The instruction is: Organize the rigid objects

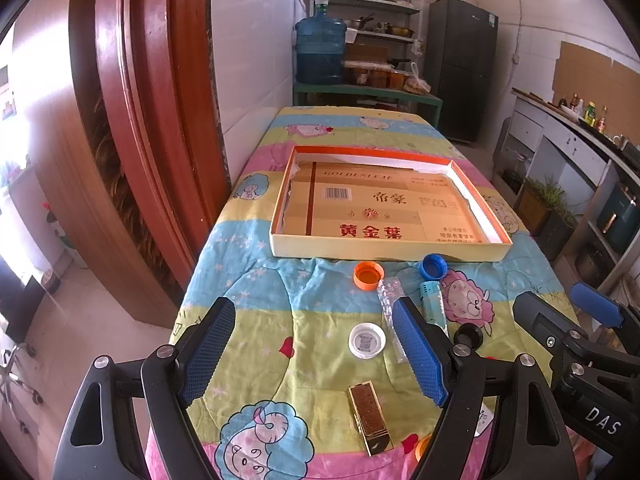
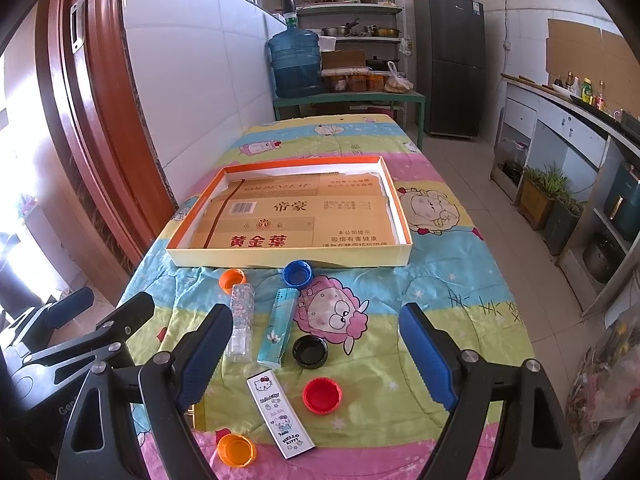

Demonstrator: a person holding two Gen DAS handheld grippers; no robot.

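1. Right wrist view is showing the loose pieces lying scattered on the bench (image 2: pixel 460 280) in front of the shallow box (image 2: pixel 404 216): an orange cap (image 2: pixel 233 278) and a blue cap (image 2: pixel 297 273) just beside the box's near wall, a clear lighter (image 2: pixel 241 322) and a teal lighter (image 2: pixel 278 326) lying side by side, a black cap (image 2: pixel 309 351), a red cap (image 2: pixel 322 395), a white Hello Kitty lighter (image 2: pixel 279 414) and a second orange cap (image 2: pixel 236 450) nearest the camera.
2. Left wrist view is adding a white cap (image 1: pixel 367 340) and a gold lighter (image 1: pixel 370 420), both lying apart from the others.
3. The box is sitting empty, lined only with printed card, so sorting is probably just beginning; its low wall is facing the pieces, which should make loading easy.
4. The right hand-held gripper (image 2: pixel 320 354) is hovering with fingers wide apart, framing the black and red caps and holding nothing.
5. The left hand-held gripper (image 1: pixel 316 354) is likewise spread wide and empty, hanging over the white cap.
6. A patterned quilt is covering the bench, likely keeping the round caps from rolling.
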